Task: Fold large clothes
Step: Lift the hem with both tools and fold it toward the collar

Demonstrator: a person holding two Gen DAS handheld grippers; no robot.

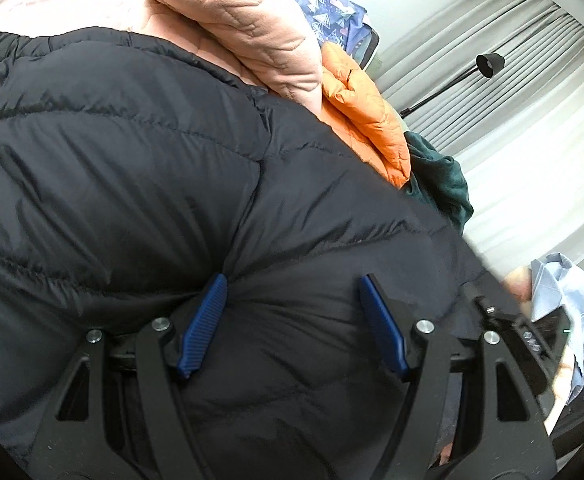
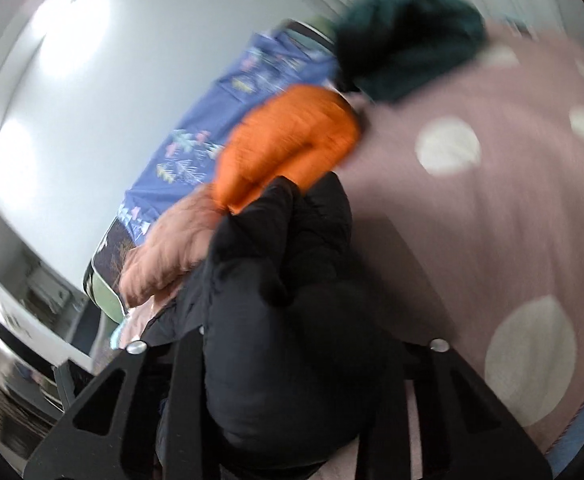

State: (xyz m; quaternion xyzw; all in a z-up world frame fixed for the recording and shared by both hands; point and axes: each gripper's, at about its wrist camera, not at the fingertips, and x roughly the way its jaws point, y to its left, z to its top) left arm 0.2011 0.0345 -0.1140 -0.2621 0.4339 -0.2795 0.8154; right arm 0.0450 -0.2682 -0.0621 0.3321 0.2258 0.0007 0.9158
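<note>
Here the black puffer jacket [image 1: 140, 168] is lying on the bed [image 2: 512, 208], just beside the orange jacket [image 1: 368, 120]. Left tool [image 1: 292, 320] is hovering wide open over it, gripping nothing. Right tool [image 2: 288, 344] is buried in bunched jacket fabric, probably lifting a fold; closure can't be told.

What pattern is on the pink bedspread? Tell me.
Large white polka dots on the pink bedspread, best seen in the right wrist view.
</note>
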